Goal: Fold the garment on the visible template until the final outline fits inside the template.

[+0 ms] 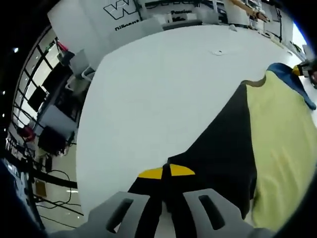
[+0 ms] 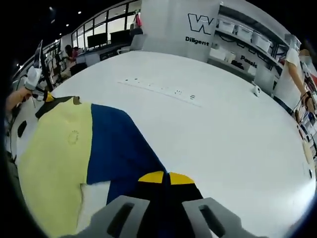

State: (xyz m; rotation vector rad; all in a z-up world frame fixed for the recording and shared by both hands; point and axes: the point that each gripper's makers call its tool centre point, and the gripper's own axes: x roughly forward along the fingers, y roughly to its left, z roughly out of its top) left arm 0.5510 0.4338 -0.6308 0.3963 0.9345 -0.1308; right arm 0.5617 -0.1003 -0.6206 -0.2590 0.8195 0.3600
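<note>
Garment (image 1: 277, 144) flat on white table (image 1: 158, 99) | left gripper (image 1: 166, 198) jaws pinch its edge | right gripper (image 2: 166, 198) jaws likewise

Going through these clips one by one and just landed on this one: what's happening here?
A person is working a garment laid on a big white table with two hand-held grippers. The garment is pale yellow in the middle with a black panel on one side and a blue panel on the other. The left gripper sits at the black edge, the right gripper at the blue edge, each with its yellow-tipped fingers closed together over the fabric. The garment lies mostly spread out, so folding looks barely begun.
</note>
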